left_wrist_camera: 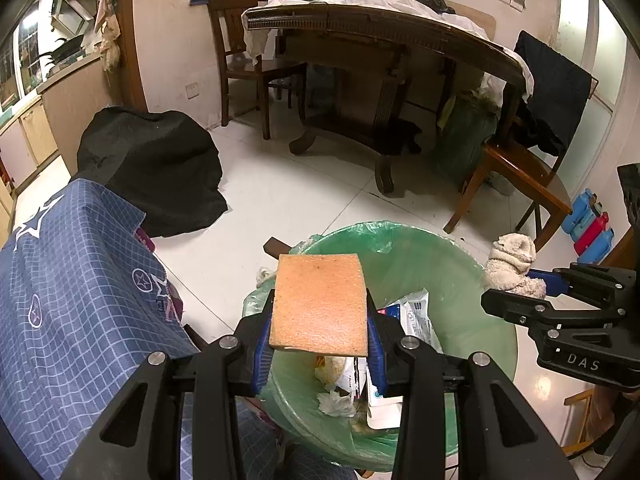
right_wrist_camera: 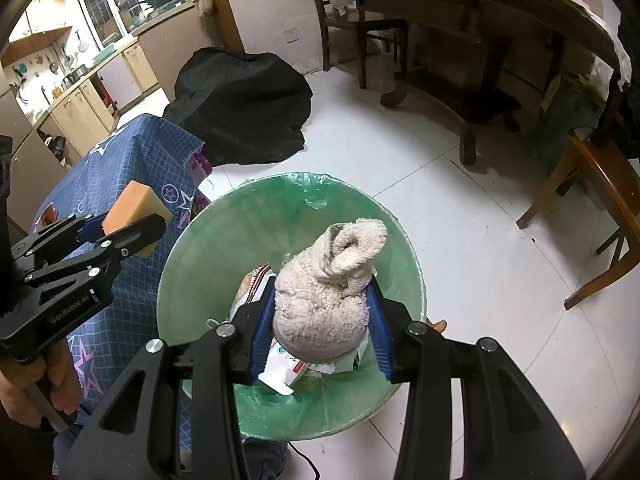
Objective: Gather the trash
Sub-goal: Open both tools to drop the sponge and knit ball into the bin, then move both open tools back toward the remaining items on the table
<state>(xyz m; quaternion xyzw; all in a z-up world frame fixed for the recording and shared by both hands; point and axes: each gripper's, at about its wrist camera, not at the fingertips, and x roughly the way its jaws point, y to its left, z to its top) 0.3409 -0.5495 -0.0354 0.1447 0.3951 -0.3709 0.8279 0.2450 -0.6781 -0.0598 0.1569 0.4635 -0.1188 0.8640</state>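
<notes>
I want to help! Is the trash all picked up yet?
Partly. Wrappers and tissue already lie in the green-lined bin. The left gripper holds a sponge and the right gripper a rag, both over the bin. Dropping them in is left.

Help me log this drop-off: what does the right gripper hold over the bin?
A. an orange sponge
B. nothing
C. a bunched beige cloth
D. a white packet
C: the cloth sits pinched between the right gripper fingers above the bin; the sponge is in the left gripper.
</notes>
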